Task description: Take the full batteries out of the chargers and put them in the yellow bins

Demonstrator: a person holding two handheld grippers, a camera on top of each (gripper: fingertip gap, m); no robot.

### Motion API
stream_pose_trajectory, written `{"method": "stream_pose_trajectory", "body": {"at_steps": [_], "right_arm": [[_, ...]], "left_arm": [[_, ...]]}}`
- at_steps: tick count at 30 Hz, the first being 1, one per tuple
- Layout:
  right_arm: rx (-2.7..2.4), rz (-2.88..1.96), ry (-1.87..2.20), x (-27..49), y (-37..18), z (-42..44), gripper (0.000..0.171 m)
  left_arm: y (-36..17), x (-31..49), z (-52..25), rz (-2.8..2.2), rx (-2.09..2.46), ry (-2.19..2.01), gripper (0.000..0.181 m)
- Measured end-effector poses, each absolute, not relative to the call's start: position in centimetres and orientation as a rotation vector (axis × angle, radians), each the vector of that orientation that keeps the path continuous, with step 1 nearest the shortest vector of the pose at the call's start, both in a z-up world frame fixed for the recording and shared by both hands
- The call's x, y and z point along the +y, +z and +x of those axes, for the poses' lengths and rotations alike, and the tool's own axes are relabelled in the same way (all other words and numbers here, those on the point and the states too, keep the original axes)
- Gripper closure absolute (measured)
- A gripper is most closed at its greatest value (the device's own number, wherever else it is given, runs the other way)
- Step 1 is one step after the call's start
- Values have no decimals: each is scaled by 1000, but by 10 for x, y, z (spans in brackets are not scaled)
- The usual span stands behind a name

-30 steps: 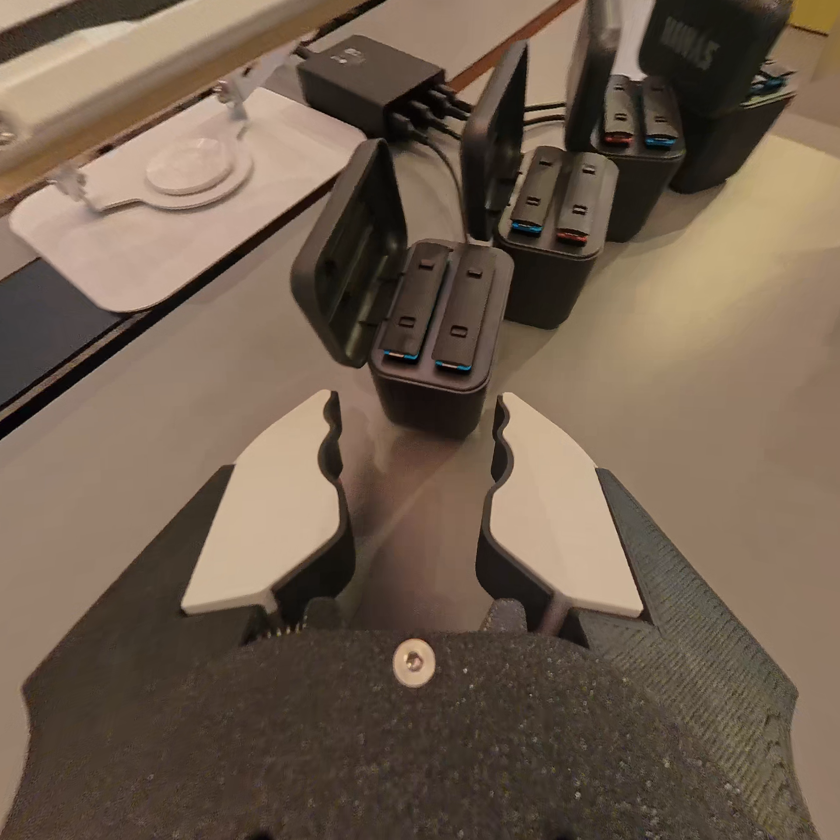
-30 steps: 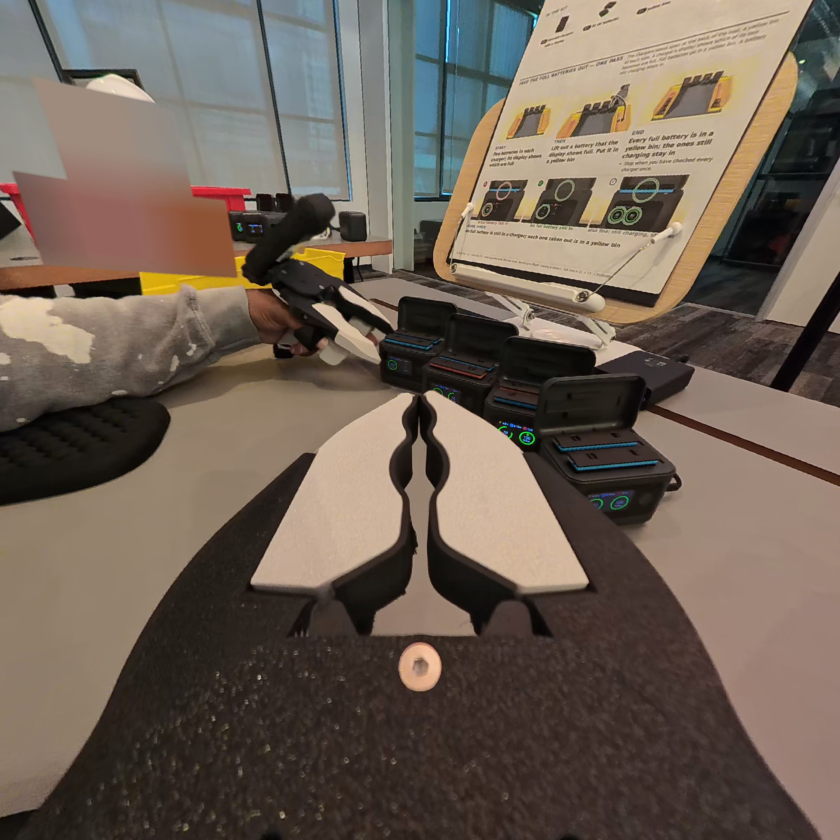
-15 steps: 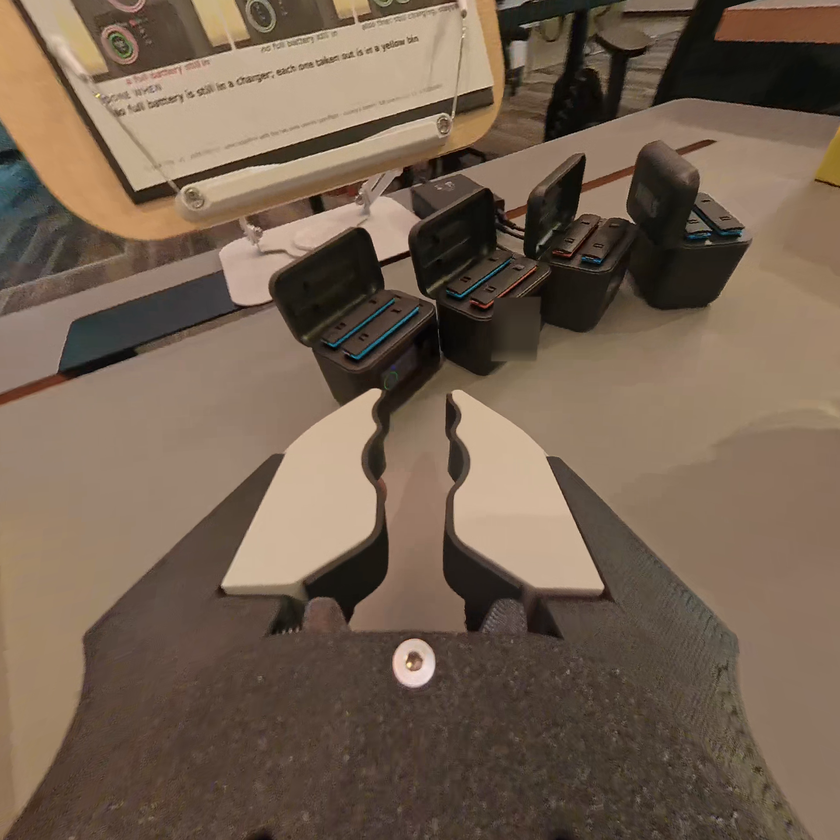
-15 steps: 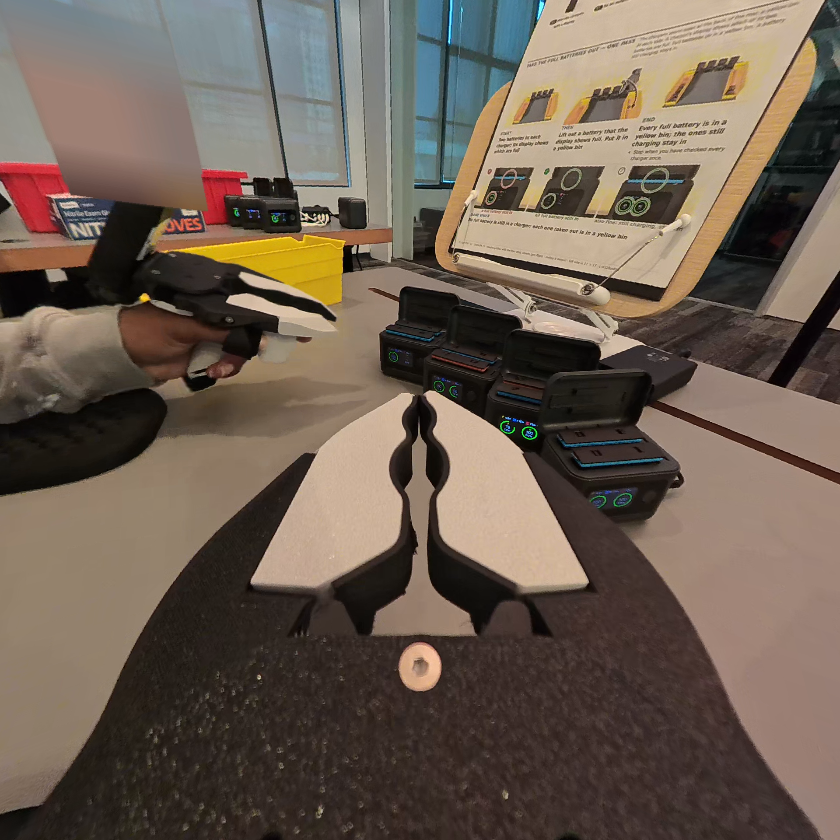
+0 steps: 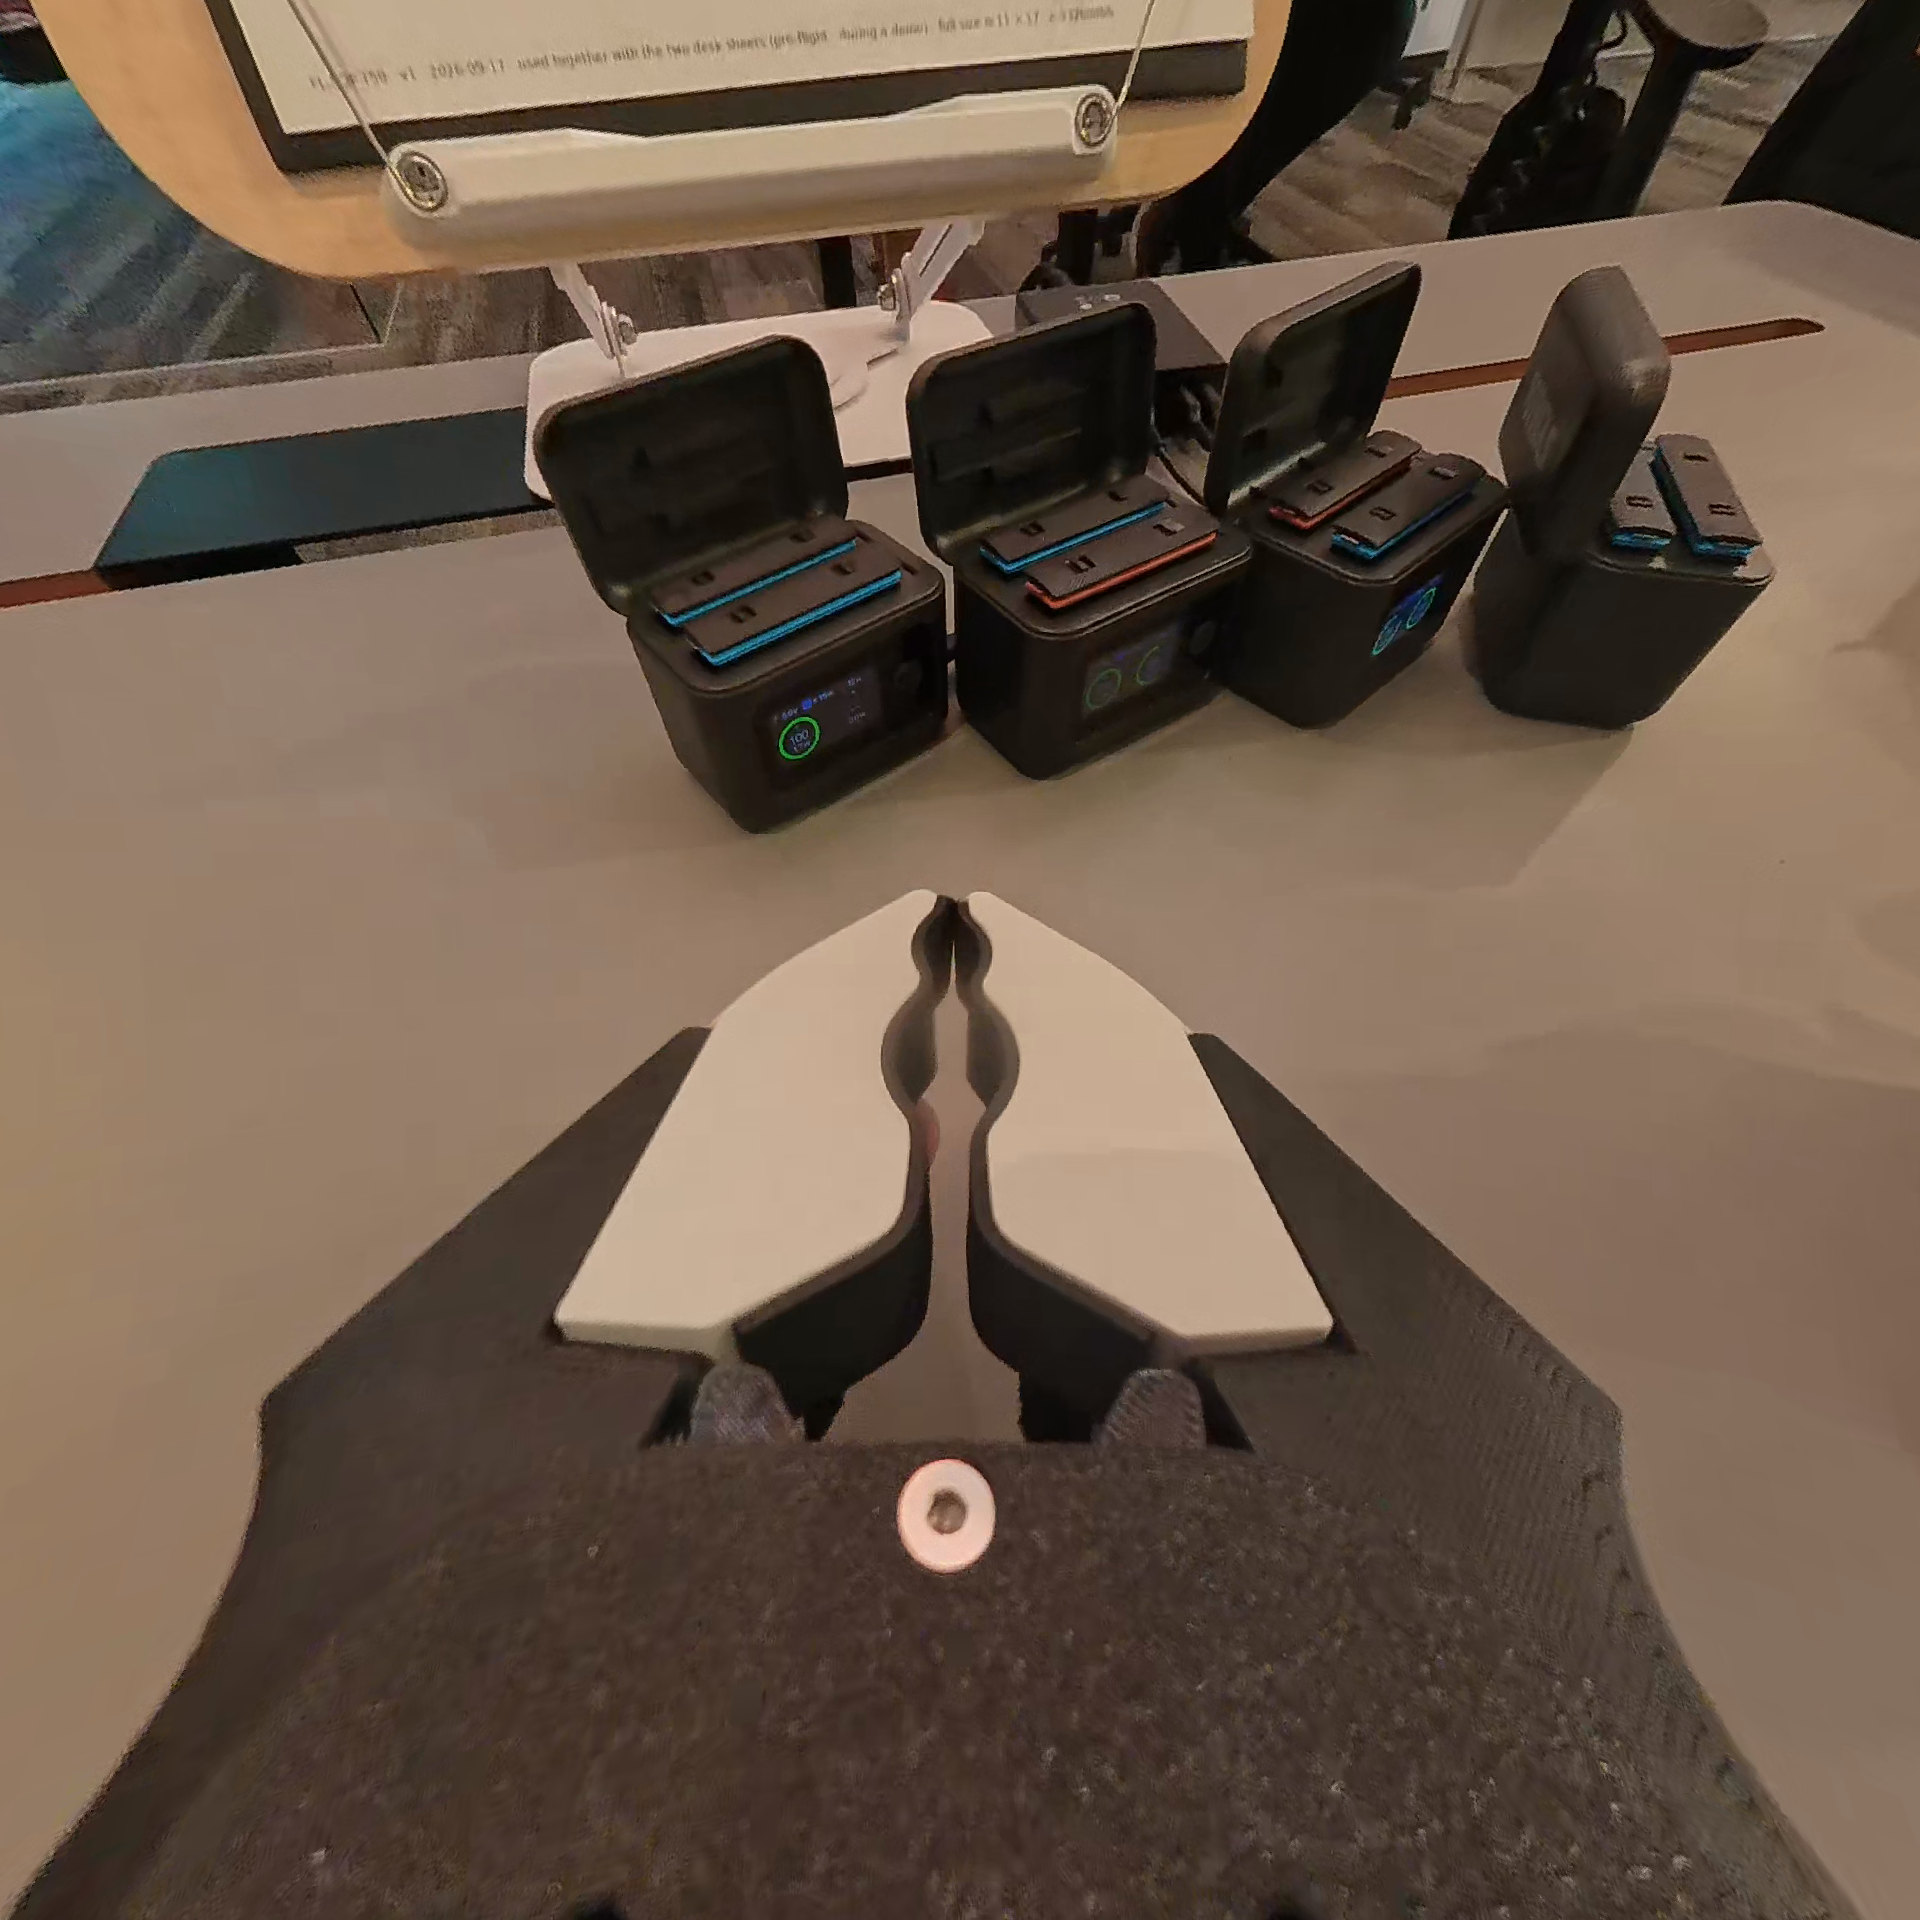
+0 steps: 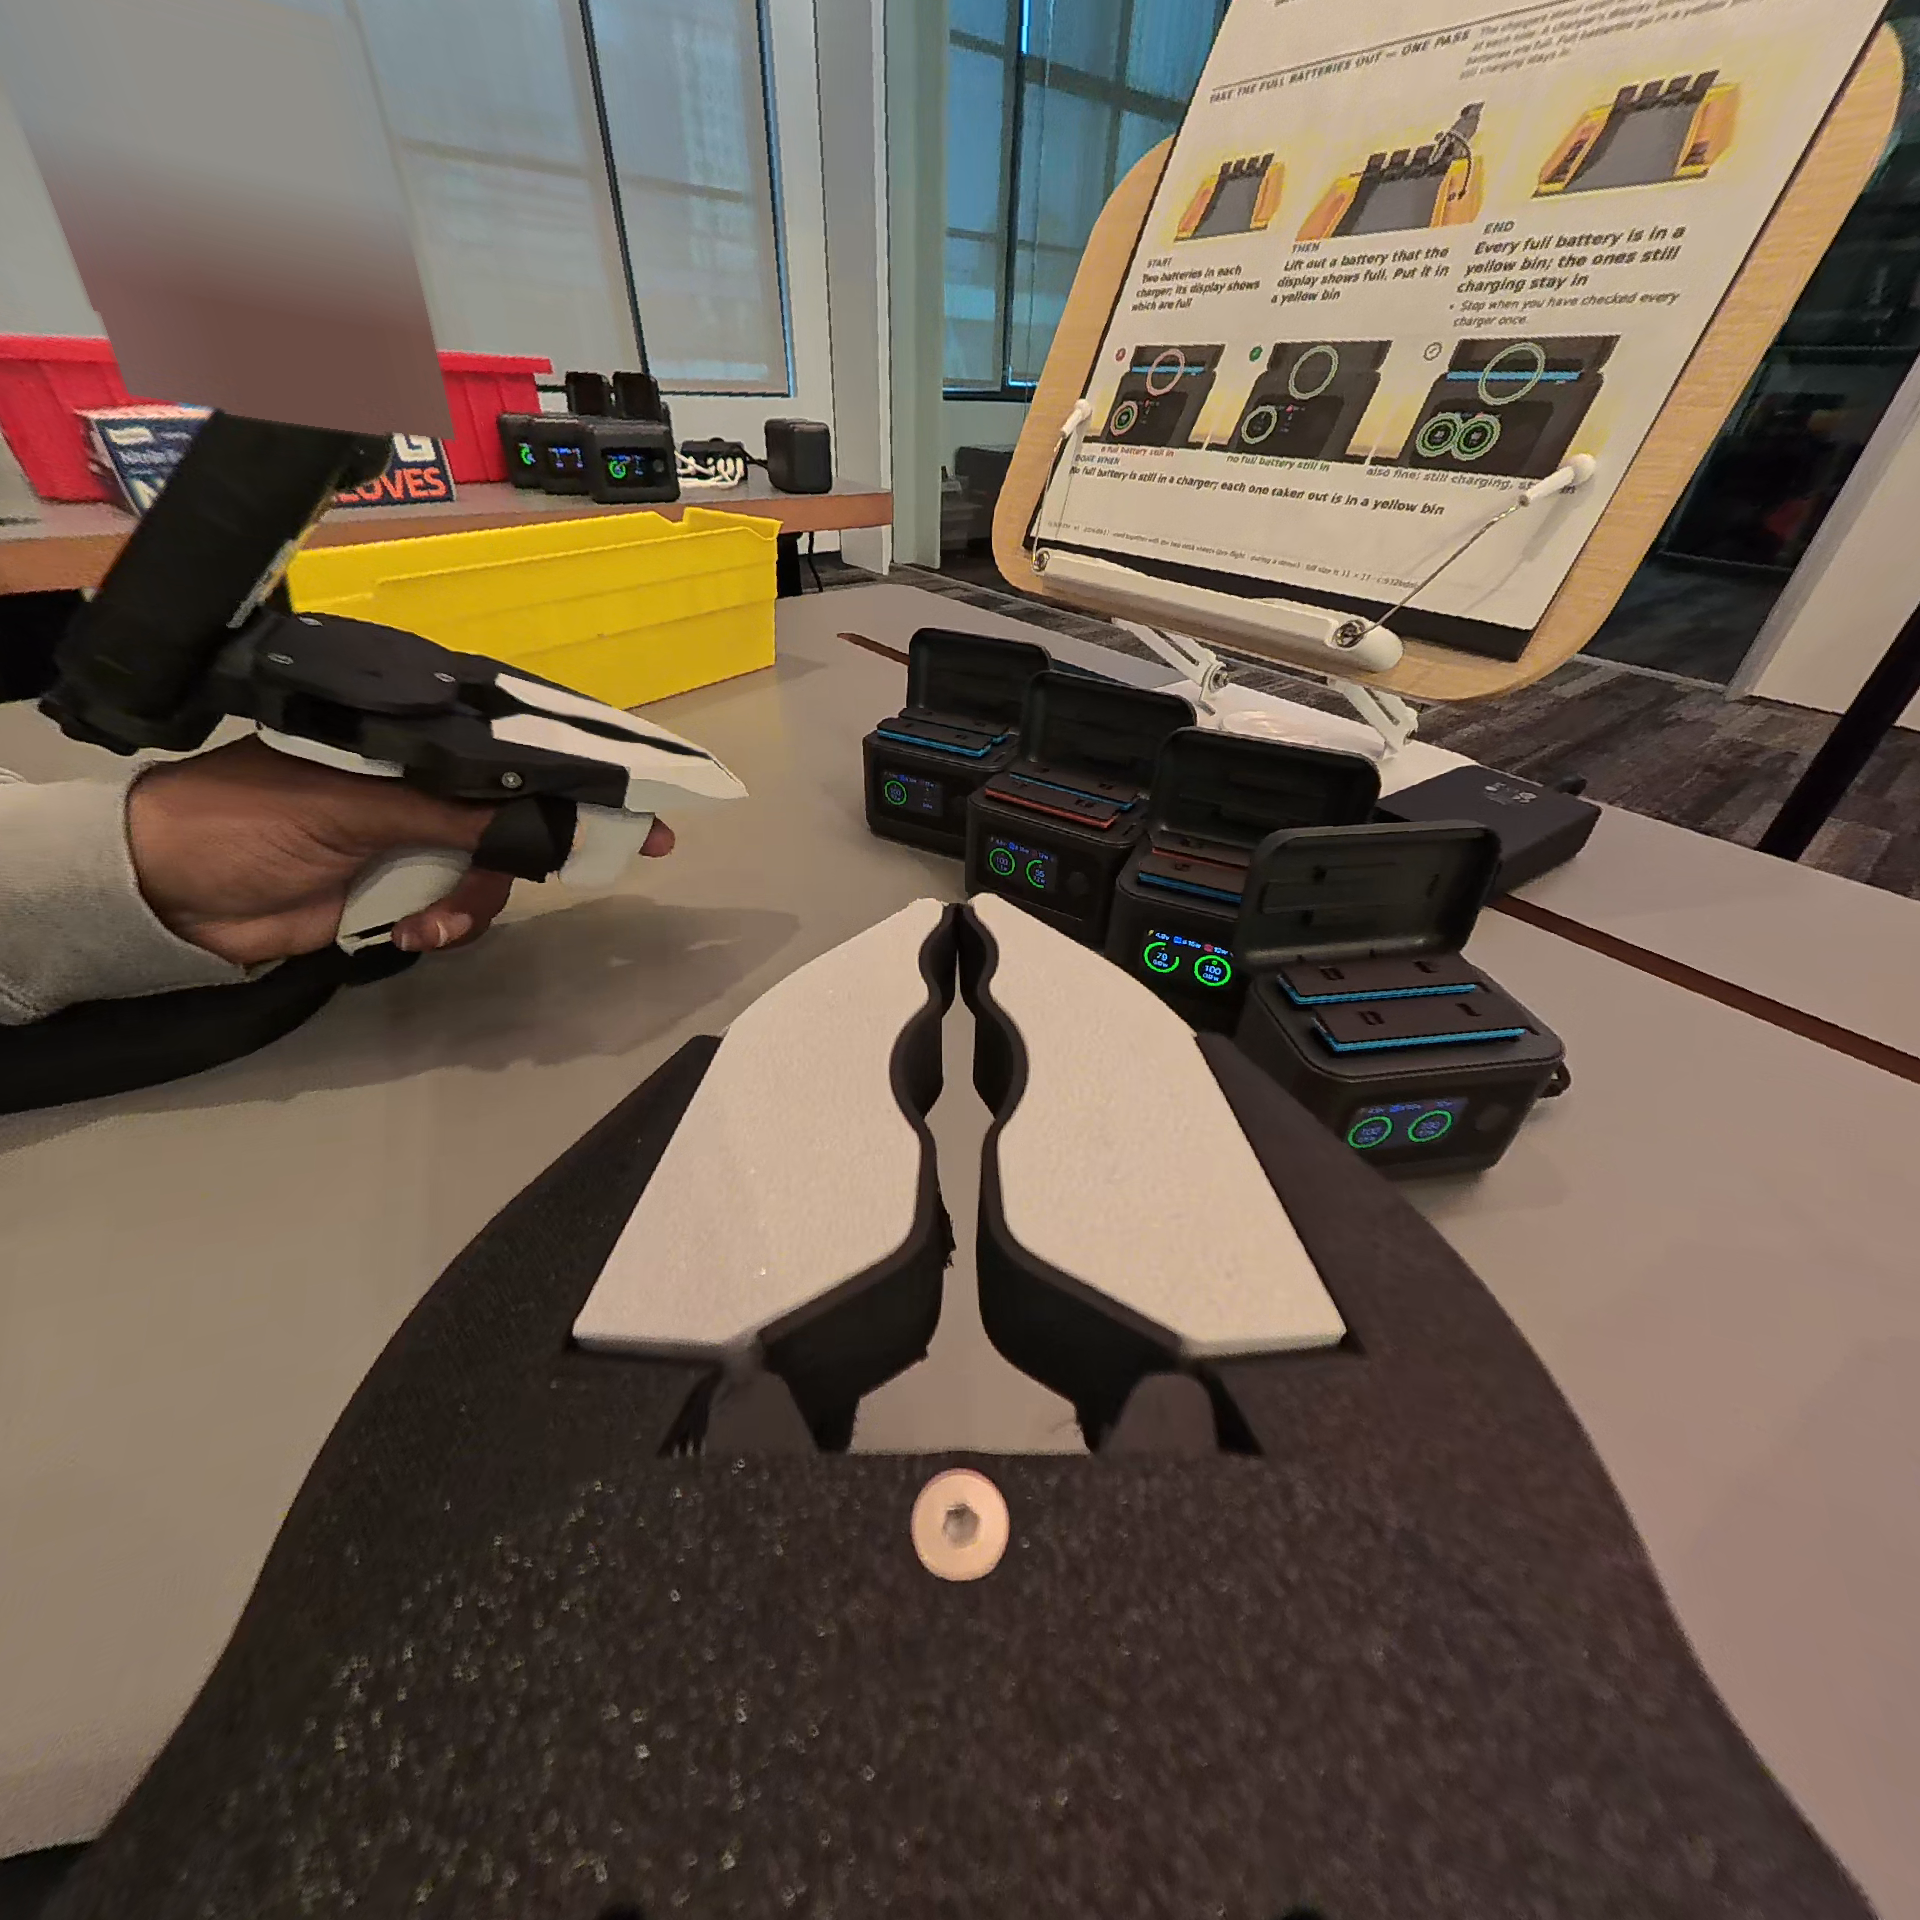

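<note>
Several black chargers stand in a row with lids open, each holding two batteries with blue or orange edges. In the left wrist view the leftmost charger (image 5: pixel 790 675) shows a green ring on its display, and its blue-edged batteries (image 5: pixel 774 603) sit in their slots. My left gripper (image 5: pixel 951 906) is shut and empty, a short way in front of that charger; it also shows in the right wrist view (image 6: pixel 717 784). My right gripper (image 6: pixel 954 914) is shut and empty, in front of the row's near end charger (image 6: pixel 1392 1070). A yellow bin (image 6: pixel 582 603) stands behind the left gripper.
An instruction board on a white stand (image 6: pixel 1455 312) leans behind the chargers. A black power hub (image 6: pixel 1486 821) with cables lies behind the row. Red bins (image 6: pixel 42 416) and more chargers (image 6: pixel 592 457) sit on a far table. A person's hand (image 6: pixel 281 862) holds the left gripper. The grippers' ends are close to 20 cm from one another.
My left gripper has shut, pulled back from the chargers and swung round to face their display sides. My right gripper has stayed shut and almost still.
</note>
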State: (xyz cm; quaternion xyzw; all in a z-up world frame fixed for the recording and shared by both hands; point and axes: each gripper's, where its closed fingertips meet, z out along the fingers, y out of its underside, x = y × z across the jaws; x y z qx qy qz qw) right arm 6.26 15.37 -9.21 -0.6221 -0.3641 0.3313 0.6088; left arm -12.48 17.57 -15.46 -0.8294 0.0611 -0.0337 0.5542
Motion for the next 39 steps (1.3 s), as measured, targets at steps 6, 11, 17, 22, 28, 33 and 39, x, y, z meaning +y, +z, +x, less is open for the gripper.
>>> {"method": "stream_pose_trajectory", "body": {"at_steps": [6, 11, 17, 22, 28, 33, 39], "right_arm": [[-839, -1440, 764, 154, -92, 63, 171], [-850, -1442, 750, 153, -94, 62, 171], [-854, -1449, 746, 154, -96, 62, 171], [-856, -1452, 743, 153, -96, 62, 171], [-861, -1454, 733, 154, -97, 61, 171], [-866, -1457, 731, 153, -99, 60, 171], [-880, -1457, 734, 152, -100, 56, 171]], "left_arm": [[-157, 176, -124, -1964, 145, -73, 181], [-154, 176, -125, -1950, 149, -60, 181], [-155, 176, -125, -1950, 151, -62, 181], [-154, 176, -123, -1944, 163, -61, 181], [-153, 177, -125, -1935, 165, -57, 181], [-156, 198, -142, -1948, 200, -33, 160], [-169, 236, -171, -2027, 201, -52, 133]]}}
